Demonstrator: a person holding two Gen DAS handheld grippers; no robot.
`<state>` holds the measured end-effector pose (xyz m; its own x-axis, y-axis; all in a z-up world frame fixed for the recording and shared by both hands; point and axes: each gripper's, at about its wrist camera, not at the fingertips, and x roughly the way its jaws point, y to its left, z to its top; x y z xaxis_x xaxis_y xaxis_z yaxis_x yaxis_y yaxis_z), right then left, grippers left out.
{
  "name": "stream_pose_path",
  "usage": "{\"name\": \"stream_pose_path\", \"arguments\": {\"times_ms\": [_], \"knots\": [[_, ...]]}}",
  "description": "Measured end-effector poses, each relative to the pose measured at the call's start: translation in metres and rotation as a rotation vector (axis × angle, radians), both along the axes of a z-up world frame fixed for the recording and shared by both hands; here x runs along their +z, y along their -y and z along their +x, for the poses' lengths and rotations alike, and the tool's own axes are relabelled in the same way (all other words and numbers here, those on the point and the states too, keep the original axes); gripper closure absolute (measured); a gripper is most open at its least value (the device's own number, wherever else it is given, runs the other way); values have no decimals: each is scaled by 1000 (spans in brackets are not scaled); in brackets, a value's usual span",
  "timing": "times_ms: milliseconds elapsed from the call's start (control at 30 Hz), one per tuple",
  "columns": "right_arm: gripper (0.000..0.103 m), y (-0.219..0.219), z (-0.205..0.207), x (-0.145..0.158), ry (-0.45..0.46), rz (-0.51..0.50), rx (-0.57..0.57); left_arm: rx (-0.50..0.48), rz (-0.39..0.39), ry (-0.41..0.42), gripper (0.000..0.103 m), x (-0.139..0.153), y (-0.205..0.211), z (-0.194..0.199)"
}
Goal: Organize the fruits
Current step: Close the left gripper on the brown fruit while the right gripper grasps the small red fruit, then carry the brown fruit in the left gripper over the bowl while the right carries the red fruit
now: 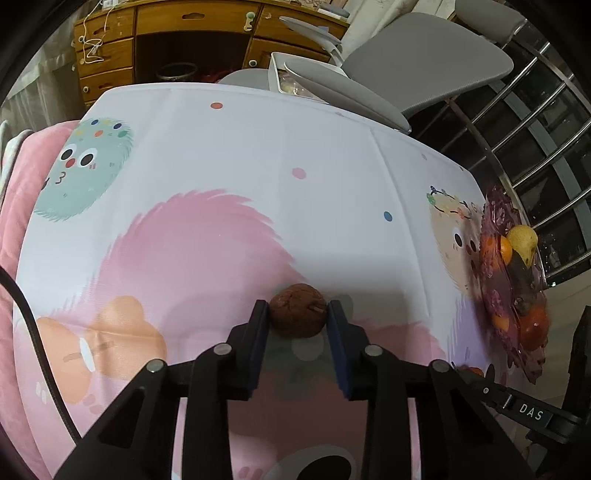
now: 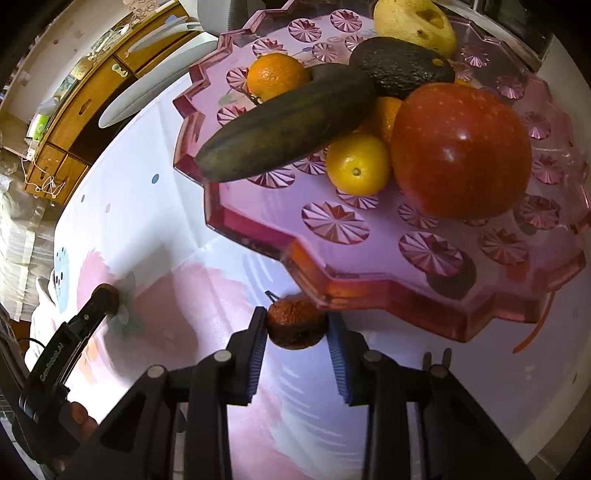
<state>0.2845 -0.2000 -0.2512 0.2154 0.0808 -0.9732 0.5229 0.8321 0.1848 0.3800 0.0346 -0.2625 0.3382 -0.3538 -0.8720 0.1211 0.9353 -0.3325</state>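
Note:
My left gripper [image 1: 297, 314] is shut on a brown wrinkled round fruit [image 1: 297, 314] just above the patterned tablecloth [image 1: 229, 184]. My right gripper [image 2: 296, 326] is shut on a reddish-brown round fruit with a stem [image 2: 295, 325], held next to the near rim of the pink glass plate [image 2: 369, 291]. The plate holds a red apple [image 2: 461, 151], a yellow citrus [image 2: 357, 168], an orange [image 2: 275, 75], a dark long fruit [image 2: 284, 125], an avocado [image 2: 400, 66] and a yellow pear [image 2: 417, 22]. The plate also shows in the left wrist view [image 1: 511, 280] at the right.
A grey chair [image 1: 424, 62] and white lids [image 1: 343, 92] stand behind the table. A wooden drawer cabinet [image 1: 177, 40] is at the back. A pink cushion [image 1: 22, 206] lies at the table's left edge. The left gripper's body [image 2: 70, 347] shows at lower left in the right wrist view.

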Motion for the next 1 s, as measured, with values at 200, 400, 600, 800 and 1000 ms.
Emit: {"name": "stream_pose_path", "arguments": {"times_ms": [200,400,600,800,1000], "knots": [[71,3,-6,3,-6,12,10,3,10,4,74,3,2,-3],[71,2,-12,9,4,29,34,27,25,26,74,16,-1,-11],[71,2,-25,20,25,45,71,36,48,61,74,40,2,-27],[71,10,-38,34,63,85,132,73,79,78,74,62,14,-52],[71,28,-51,49,93,122,206,137,98,80,74,85,39,-88]]}}
